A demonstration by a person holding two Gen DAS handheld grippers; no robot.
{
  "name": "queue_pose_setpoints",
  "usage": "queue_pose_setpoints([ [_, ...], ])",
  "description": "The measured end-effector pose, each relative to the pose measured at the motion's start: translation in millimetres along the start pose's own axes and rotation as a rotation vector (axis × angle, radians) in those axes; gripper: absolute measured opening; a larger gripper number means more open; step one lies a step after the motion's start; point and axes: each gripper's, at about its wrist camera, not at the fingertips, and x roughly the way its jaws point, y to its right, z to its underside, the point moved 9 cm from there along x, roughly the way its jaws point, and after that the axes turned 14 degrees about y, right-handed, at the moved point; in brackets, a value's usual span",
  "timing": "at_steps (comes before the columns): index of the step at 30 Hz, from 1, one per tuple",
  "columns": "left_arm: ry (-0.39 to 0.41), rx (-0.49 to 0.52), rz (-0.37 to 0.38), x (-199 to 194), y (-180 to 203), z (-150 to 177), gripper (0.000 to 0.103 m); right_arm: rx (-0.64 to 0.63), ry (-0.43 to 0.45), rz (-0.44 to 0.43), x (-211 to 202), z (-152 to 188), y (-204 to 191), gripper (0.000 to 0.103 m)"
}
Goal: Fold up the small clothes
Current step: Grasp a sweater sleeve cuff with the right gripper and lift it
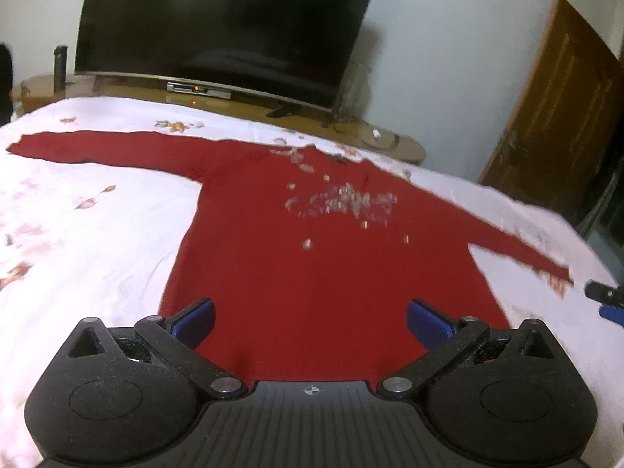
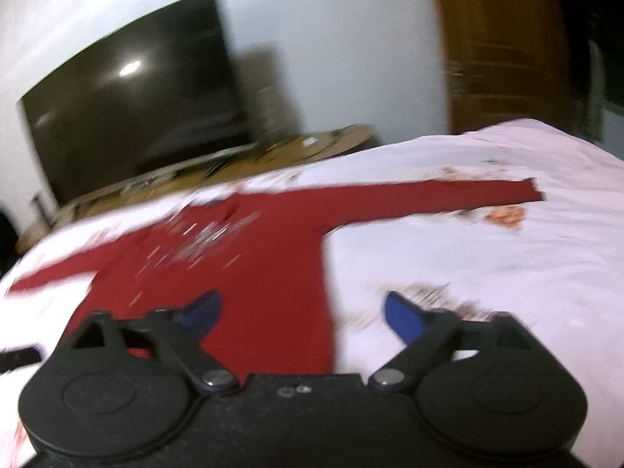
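A red long-sleeved top (image 1: 312, 234) with a silver sequin pattern on the chest lies flat on the bed, both sleeves spread out to the sides. My left gripper (image 1: 310, 321) hovers open over the hem, its blue pads (image 1: 195, 321) wide apart with only cloth below them. In the blurred right wrist view, the same top (image 2: 265, 265) runs from centre to left, one sleeve reaching right. My right gripper (image 2: 302, 314) stands open above the top's right side edge, nothing gripped. The tip of the right gripper (image 1: 608, 300) shows at the left view's right edge.
The bed has a white sheet (image 1: 78, 214) with a floral print. Beyond its far edge stands a wooden TV stand (image 1: 234, 101) with a large dark television (image 1: 226, 23). A wooden door (image 1: 557, 109) is at the right. A dark bottle (image 1: 59, 66) stands on the stand's left end.
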Motion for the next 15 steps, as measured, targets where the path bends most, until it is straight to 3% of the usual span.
queue_pose_setpoints([
  [4, 0.014, -0.015, -0.032, 35.3, 5.6, -9.9, 0.103, 0.094, 0.07, 0.106, 43.8, -33.5, 80.1, 0.071],
  [8, -0.001, -0.027, -0.104, 72.3, 10.8, -10.8, 0.103, 0.266, 0.092, 0.199, 103.2, -51.8, 176.2, 0.047],
  [15, -0.076, 0.003, -0.189, 135.2, 31.7, -2.5, 0.103, 0.512, 0.05, 0.337, 200.7, -29.8, 300.0, 0.047],
])
